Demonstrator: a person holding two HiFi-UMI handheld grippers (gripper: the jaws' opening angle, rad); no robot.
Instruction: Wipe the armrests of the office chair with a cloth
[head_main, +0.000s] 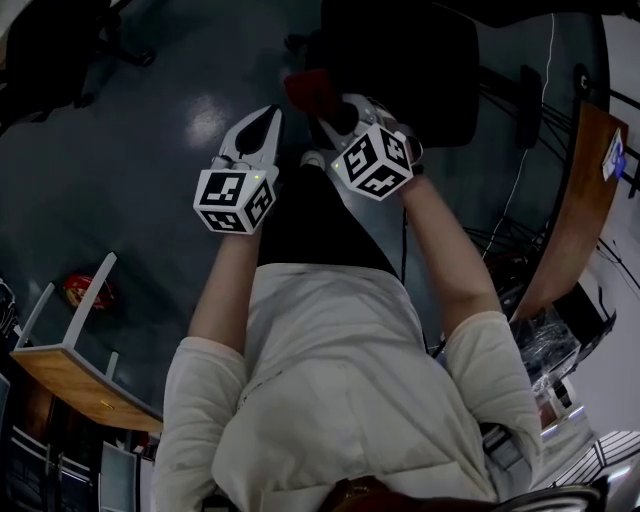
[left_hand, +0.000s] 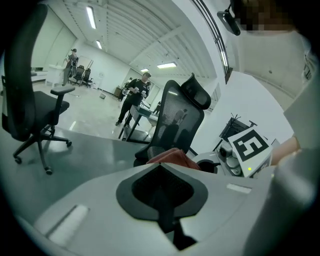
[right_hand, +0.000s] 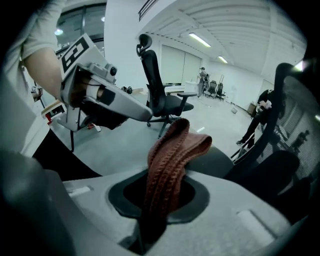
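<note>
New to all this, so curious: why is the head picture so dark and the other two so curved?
Head view: dim, the floor nearly black apart from one pale glare patch. Left gripper view: bright ceiling lights, wide-angle lens bending straight lines, black corners. Right gripper view: same curving, cloth sharp.

Wooden desk (head_main: 583, 205), red floor object (head_main: 86, 291), standing person (left_hand: 133, 98).

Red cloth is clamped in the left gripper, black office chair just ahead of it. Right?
Not quite. The cloth is clamped in the right gripper, as the right gripper view shows. The left gripper is shut with nothing between its jaws. The black office chair is ahead, as you say.
</note>
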